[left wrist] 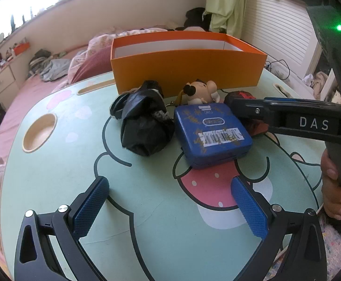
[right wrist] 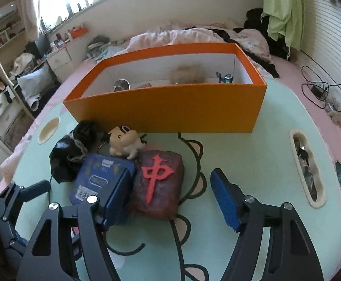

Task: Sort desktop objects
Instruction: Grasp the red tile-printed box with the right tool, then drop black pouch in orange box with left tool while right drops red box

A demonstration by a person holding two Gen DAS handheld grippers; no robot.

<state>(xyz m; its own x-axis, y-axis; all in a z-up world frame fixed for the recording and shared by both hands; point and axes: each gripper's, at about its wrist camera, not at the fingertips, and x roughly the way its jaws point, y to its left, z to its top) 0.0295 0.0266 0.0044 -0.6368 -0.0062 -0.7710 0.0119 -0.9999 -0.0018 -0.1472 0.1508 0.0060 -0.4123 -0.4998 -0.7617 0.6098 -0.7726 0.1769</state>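
A blue tin (left wrist: 212,134) lies between a black bag (left wrist: 144,126) and the right hand-held gripper (left wrist: 245,114).

The tabletop (left wrist: 53,187) is mint green with a black-outlined cartoon print and pink patches. The box (right wrist: 170,107) is orange outside, white inside. The tin (left wrist: 213,133) is blue with gold marks and a white barcode label. The brownish-red cushion (right wrist: 158,185) carries a red character. The bag (left wrist: 144,126) is black.
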